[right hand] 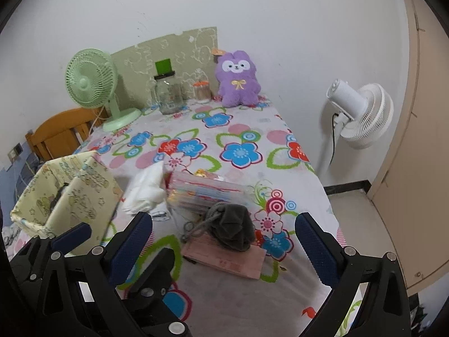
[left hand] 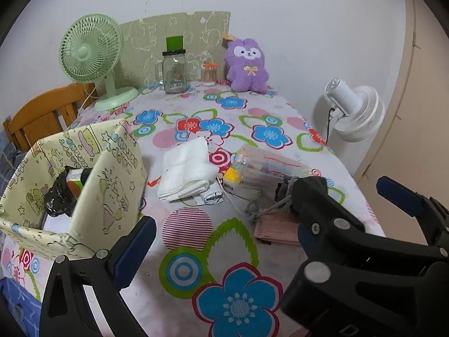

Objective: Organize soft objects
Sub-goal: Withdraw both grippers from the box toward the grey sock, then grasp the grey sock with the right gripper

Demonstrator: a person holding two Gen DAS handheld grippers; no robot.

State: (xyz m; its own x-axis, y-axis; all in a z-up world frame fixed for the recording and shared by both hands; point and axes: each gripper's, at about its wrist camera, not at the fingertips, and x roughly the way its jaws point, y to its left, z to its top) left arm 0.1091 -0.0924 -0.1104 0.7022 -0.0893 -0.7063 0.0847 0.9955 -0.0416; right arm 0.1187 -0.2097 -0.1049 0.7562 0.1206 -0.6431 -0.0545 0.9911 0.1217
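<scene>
A white folded cloth (left hand: 185,171) (right hand: 146,191) lies mid-table beside a cream printed fabric bin (left hand: 112,168) (right hand: 75,193). A purple plush (left hand: 247,67) (right hand: 238,80) sits upright at the far edge by the wall. A grey drawstring pouch (right hand: 233,224) rests on a pink booklet (right hand: 233,261). My right gripper (right hand: 224,236) is open, its fingers on either side of the pouch and not touching it. In the left wrist view the right gripper (left hand: 350,193) hides most of the pouch; only its cord (left hand: 269,207) shows. My left gripper (left hand: 221,241) is open and empty over the cloth-covered table, just right of the bin.
The bin holds a black plastic bundle (left hand: 60,193) and a small box. A clear plastic case (left hand: 266,168) lies behind the pouch. A green fan (left hand: 89,53), a glass jar (left hand: 174,73) and a swab tub (left hand: 209,74) stand at the back. A white floor fan (left hand: 356,112) is off the table's right edge; a wooden chair (left hand: 42,115) stands at the left.
</scene>
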